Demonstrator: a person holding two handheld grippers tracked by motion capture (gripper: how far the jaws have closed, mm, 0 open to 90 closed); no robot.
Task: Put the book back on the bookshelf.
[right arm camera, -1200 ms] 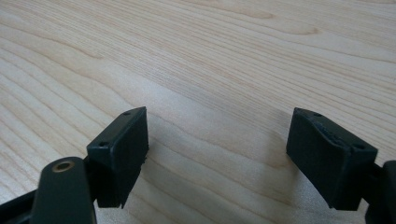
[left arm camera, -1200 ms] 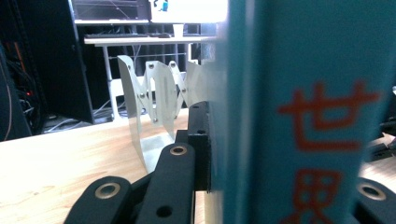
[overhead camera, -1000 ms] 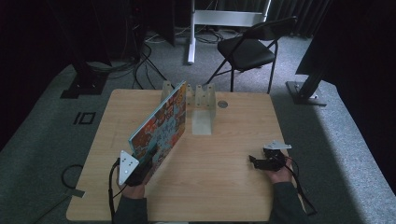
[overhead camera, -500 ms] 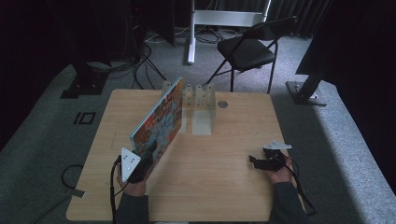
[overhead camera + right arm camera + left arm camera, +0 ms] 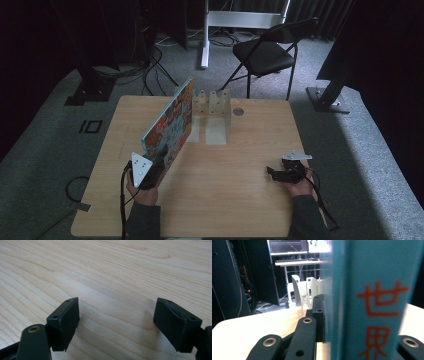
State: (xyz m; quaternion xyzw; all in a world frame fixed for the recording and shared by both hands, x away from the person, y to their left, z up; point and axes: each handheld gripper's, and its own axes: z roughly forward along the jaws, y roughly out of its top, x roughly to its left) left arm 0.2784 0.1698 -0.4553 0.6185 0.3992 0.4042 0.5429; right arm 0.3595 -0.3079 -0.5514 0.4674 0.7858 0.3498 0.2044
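Book (image 5: 171, 124) in my left fingers (image 5: 156, 170), clamped by its near lower end and standing on edge over the bench (image 5: 240, 200). In the high view it runs slantwise from my left hand (image 5: 142, 192) up toward the white rack (image 5: 214, 102) at the far middle of the bench, colourful cover facing right. Its far end sits just beside the rack's left side; whether it touches, I cannot tell. In the left gripper view the teal spine (image 5: 372, 300) with red characters stands upright between my fingers, one black pad (image 5: 319, 317) pressed flat against its left face. The white rack dividers (image 5: 305, 291) show beyond it, upright, at the far edge of the bench.

Right fingers (image 5: 274, 173) spread wide, holding nothing. The right gripper view shows both pads (image 5: 65, 320) well apart, with bare wood grain (image 5: 117, 290) between them, low over the bench. Right hand (image 5: 297, 185) is near the bench's right front corner, well apart from the book and the rack.

Small round disc (image 5: 238, 112) set in the bench just right of the rack. Black folding chair (image 5: 267, 52) stands on the grey carpet beyond the far edge.
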